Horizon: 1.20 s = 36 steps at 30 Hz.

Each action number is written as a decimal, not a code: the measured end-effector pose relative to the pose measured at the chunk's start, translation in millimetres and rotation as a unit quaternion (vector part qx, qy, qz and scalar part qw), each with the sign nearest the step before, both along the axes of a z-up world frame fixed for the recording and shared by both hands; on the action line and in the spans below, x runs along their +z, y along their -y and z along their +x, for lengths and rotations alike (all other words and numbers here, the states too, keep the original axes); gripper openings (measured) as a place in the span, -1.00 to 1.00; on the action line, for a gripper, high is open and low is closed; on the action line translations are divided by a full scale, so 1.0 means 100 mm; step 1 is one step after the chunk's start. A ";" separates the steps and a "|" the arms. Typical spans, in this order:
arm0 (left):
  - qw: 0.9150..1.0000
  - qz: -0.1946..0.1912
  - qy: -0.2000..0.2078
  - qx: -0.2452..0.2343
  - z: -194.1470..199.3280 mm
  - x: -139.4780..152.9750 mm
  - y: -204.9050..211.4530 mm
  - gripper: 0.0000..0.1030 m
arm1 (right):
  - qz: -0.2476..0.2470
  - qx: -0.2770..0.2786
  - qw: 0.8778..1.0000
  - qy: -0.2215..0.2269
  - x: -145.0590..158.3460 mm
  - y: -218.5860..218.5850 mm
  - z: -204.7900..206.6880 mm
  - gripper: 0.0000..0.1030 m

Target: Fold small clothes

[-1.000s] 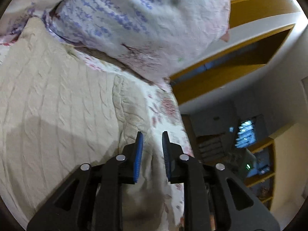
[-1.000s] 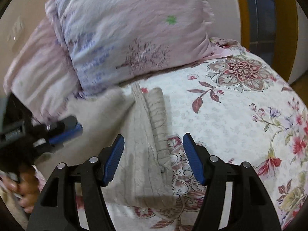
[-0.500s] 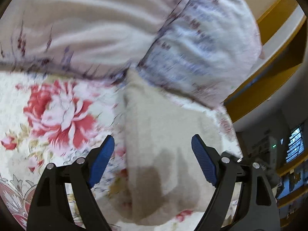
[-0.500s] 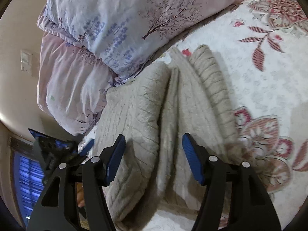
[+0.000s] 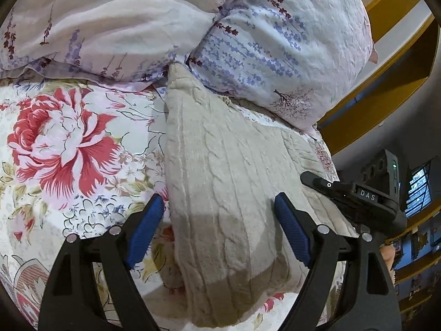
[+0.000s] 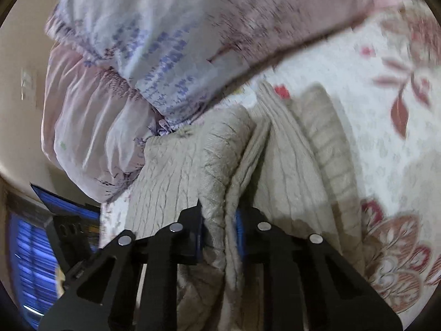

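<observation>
A soft beige knit sweater (image 5: 220, 182) lies folded on a bed with a flowery sheet (image 5: 63, 149). The sheet has a big red and pink flower on it. The far end of the sweater tucks in under 2 pillows, a pale blue pillow (image 5: 278, 44) with little purple flowers and a pink pillow (image 5: 104, 24) beside it. In the left wrist view, the left claw (image 5: 219, 231) is wide open, and its 2 blue fingers (image 5: 144, 231) sit on each side of the near part of the sweater, not touching it as far as I can see. The left finger is over the sheet and the right one is over the sweater. The other tool, a black thing with the letters DAS, shows at the right side of this view, right at the sweater's right edge. In the right wrist view, the right claw (image 6: 220, 234) is closed tight on a thick fold of the sweater (image 6: 217, 182), and the cloth bunches up between its blue pads. This view is a bit blurry. The sweater has bumpy rope lines in the knit, and 1 ribbed edge (image 6: 328, 143) lies along its right side on the sheet (image 6: 372, 127). The same 2 pillows sit above it here.
</observation>
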<state>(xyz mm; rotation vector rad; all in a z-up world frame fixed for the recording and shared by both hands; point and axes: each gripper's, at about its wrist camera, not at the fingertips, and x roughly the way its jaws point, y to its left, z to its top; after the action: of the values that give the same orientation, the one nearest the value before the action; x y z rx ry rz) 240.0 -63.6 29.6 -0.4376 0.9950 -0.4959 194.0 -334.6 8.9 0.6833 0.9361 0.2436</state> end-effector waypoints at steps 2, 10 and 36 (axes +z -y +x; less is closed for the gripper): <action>1.000 -0.003 0.000 0.003 -0.01 0.00 -0.03 0.62 | -0.026 -0.001 0.999 0.029 0.13 -0.03 -0.05 -0.68; 1.000 0.009 0.016 -0.005 -0.06 0.05 -0.01 0.62 | -0.133 -0.020 0.985 0.108 0.58 -0.03 -0.17 -0.69; 0.993 0.075 0.075 -0.059 -0.14 0.13 0.26 0.67 | -0.144 -0.075 0.984 0.073 0.30 0.35 -0.32 -0.70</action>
<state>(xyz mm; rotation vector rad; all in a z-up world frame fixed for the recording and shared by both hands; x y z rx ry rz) 225.5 -89.7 42.5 -0.2046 0.9086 -0.5469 161.6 -369.7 39.2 0.4596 0.7560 0.0214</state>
